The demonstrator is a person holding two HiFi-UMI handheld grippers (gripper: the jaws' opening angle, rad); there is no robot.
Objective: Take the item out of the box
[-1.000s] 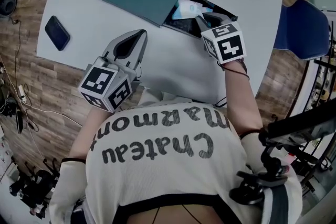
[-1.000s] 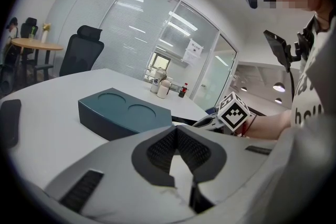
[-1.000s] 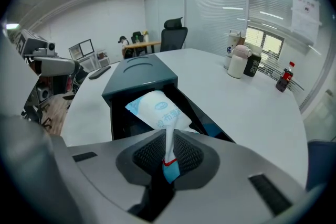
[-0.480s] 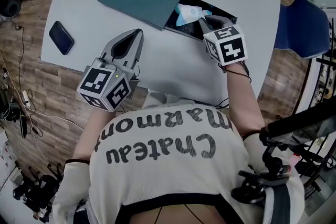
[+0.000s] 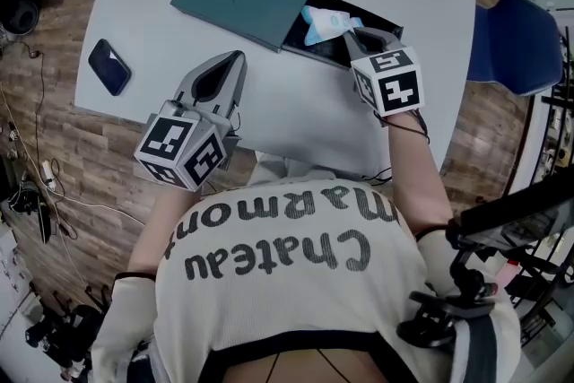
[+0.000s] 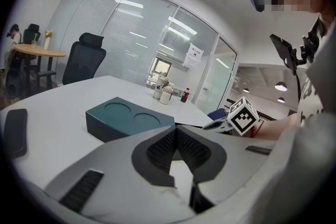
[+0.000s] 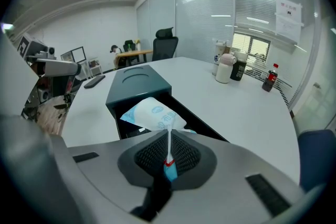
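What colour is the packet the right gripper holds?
Packet: white with light blue print; right gripper view.

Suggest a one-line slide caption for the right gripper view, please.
Right claw, just closed, pinches the edge of a white-and-blue packet over the open teal box.

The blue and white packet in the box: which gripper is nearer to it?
Right. The right gripper has just closed on an edge of the packet; the left gripper hangs apart, nearer the person.

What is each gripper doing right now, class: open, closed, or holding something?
Left gripper: closed, holding nothing.
Right gripper: jaws have just been closing and now pinch the edge of the white-and-blue packet.
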